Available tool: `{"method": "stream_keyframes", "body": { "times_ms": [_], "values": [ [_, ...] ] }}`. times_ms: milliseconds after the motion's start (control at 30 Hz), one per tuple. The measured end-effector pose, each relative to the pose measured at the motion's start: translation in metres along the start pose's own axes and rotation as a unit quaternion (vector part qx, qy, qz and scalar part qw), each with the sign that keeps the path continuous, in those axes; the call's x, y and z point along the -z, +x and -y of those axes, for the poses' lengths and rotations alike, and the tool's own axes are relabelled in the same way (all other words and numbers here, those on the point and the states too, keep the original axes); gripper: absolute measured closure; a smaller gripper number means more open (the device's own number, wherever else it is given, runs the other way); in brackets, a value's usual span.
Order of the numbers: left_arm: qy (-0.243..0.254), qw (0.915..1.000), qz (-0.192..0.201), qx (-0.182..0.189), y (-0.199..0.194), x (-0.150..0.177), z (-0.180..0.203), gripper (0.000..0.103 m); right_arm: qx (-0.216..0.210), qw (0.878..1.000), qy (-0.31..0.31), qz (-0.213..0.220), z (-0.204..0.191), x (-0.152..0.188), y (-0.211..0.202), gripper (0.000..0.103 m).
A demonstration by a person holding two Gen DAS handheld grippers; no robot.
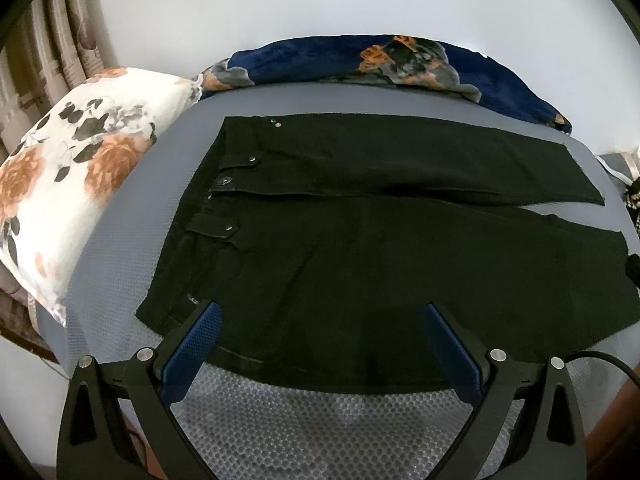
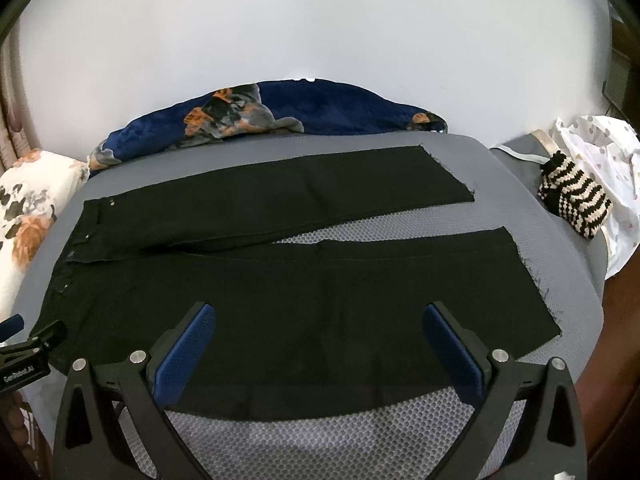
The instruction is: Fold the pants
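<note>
The black pants (image 2: pixel 260 304) are lying flat, unfolded; the left gripper (image 1: pixel 320 312) and right gripper (image 2: pixel 320 312) are hovering spread apart over the near edge, probably for grasping it.

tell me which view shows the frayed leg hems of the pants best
The right wrist view: both frayed hems of the black pants lie fully in frame. The left wrist view pushes them to the distorted right edge, where the near one is partly cut off.

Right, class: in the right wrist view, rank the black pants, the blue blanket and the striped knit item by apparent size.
1. black pants
2. blue blanket
3. striped knit item
The blanket lies farther away, so its true size is unsure.
</note>
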State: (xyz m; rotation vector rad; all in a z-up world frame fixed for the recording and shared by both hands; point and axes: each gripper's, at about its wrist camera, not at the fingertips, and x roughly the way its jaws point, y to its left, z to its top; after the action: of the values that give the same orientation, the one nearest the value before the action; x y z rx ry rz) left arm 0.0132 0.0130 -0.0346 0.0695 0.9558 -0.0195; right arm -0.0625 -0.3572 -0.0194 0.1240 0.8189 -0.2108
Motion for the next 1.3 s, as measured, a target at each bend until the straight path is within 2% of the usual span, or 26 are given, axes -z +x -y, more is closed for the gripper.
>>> {"method": "stream_keyframes", "body": {
  "times_ms": [1300],
  "values": [
    [-0.001,1.0000,0.005,-0.002,-0.0003,-0.0020,-0.0019,0.003,0.009,1.000,-0.002,-0.002,-0.0028,0.0034,0.0007,0.000]
  ]
}}
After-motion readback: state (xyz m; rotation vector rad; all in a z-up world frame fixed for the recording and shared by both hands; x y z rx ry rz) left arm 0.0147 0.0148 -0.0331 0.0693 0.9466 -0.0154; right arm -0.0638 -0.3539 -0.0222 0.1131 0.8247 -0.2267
